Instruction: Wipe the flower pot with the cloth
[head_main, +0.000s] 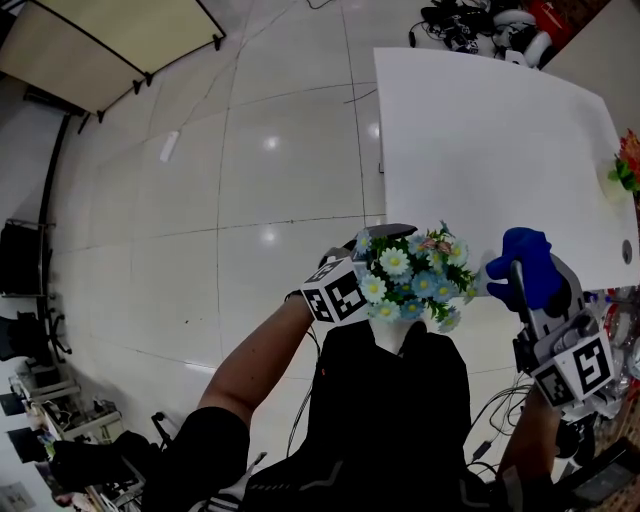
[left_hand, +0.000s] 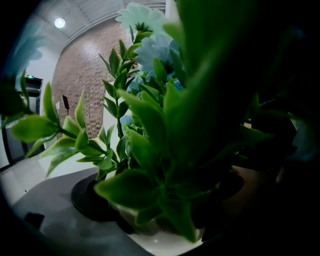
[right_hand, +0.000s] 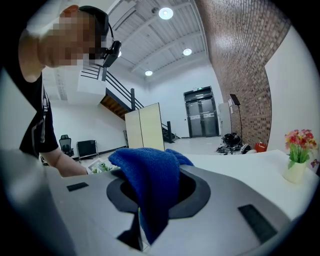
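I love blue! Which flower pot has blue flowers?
The flower pot in the left gripper; the other pot, on the white table, has red flowers.

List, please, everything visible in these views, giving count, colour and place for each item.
flower pot: one, white, blue and white flowers, held off the table in the left tongs
cloth: one, blue, clamped in the right tongs
table: one, white, ahead of the person
second pot: one, cream, red and yellow flowers, table's far right edge
floor: pale glossy tiles, left of the table
left tongs: one, grey, closed on the flower pot
right tongs: one, grey, closed on the cloth
shirt: one, black, bottom of the head view
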